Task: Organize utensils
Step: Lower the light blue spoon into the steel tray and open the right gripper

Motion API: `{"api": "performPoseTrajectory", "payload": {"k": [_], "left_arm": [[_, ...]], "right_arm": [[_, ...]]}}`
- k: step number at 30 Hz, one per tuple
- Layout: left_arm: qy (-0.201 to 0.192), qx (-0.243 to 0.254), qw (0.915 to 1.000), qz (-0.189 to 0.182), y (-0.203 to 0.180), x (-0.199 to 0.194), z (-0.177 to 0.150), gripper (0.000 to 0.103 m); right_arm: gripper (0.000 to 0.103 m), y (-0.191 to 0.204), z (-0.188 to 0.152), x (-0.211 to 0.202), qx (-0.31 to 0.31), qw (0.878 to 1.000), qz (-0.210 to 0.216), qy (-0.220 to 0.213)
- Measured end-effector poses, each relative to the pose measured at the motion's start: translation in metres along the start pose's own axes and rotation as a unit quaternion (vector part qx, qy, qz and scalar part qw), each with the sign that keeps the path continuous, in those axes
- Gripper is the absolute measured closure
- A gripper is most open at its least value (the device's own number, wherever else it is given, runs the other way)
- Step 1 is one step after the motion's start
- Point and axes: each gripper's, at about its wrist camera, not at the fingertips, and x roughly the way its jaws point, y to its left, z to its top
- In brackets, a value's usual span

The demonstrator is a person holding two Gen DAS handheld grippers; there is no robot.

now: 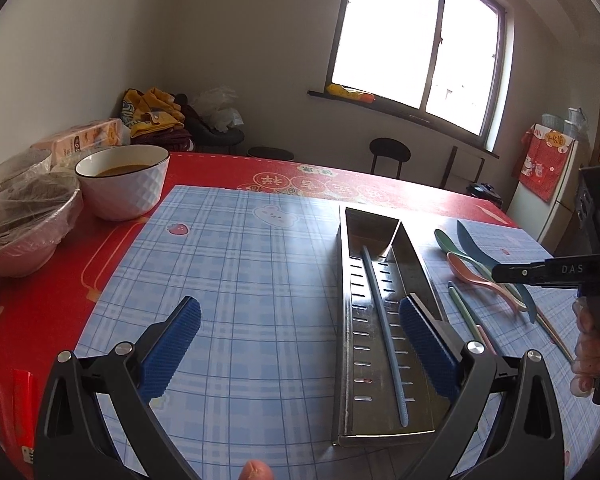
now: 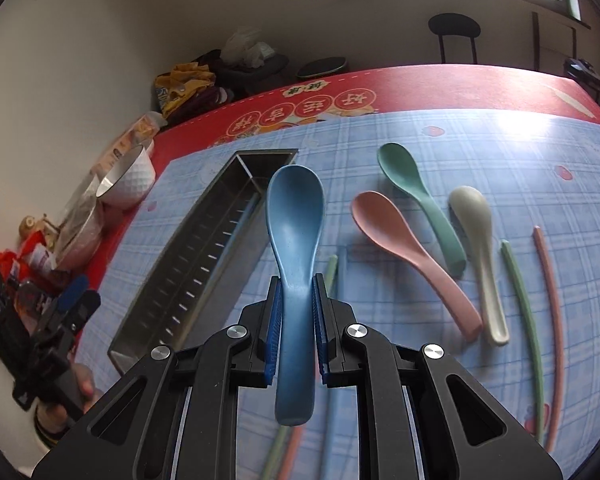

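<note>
My right gripper [image 2: 296, 292] is shut on the handle of a blue spoon [image 2: 296, 216] and holds it above the mat, bowl forward, just right of the long steel utensil tray [image 2: 204, 248]. Pink spoon [image 2: 400, 240], green spoon [image 2: 416, 196] and cream spoon [image 2: 480, 240] lie on the mat to the right, with a green chopstick [image 2: 524, 312] and a pink chopstick [image 2: 552, 304] beyond them. My left gripper [image 1: 300, 304] is open and empty over the mat, its right finger above the tray [image 1: 342, 280]. A blue chopstick [image 1: 384, 336] lies inside the tray.
A white bowl of brown liquid [image 1: 122, 184] and film-covered bowls [image 1: 24, 220] stand at the table's left side on the red tablecloth [image 1: 60, 300]. The blue checked mat [image 1: 240, 260] covers the middle. A stool [image 1: 390, 152] stands beyond the far edge.
</note>
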Motion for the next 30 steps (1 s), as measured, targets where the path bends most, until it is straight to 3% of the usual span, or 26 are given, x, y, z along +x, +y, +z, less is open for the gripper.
{"api": "performPoseTrajectory", "payload": {"k": [6, 12, 30], "left_arm": [[0.005, -0.033, 0.9994, 0.005, 0.013, 0.001, 0.000, 0.006], [0.019, -0.064, 0.9977, 0.004, 0.026, 0.006, 0.000, 0.006], [0.030, -0.044, 0.9985, -0.006, 0.019, 0.011, -0.001, 0.006]], "right_arm": [[0.088, 0.040, 0.037, 0.047, 0.012, 0.999, -0.002, 0.032], [0.088, 0.051, 0.047, 0.076, 0.039, 0.998, -0.004, 0.053], [0.087, 0.045, 0.059, 0.108, 0.080, 0.994, 0.005, 0.074]]}}
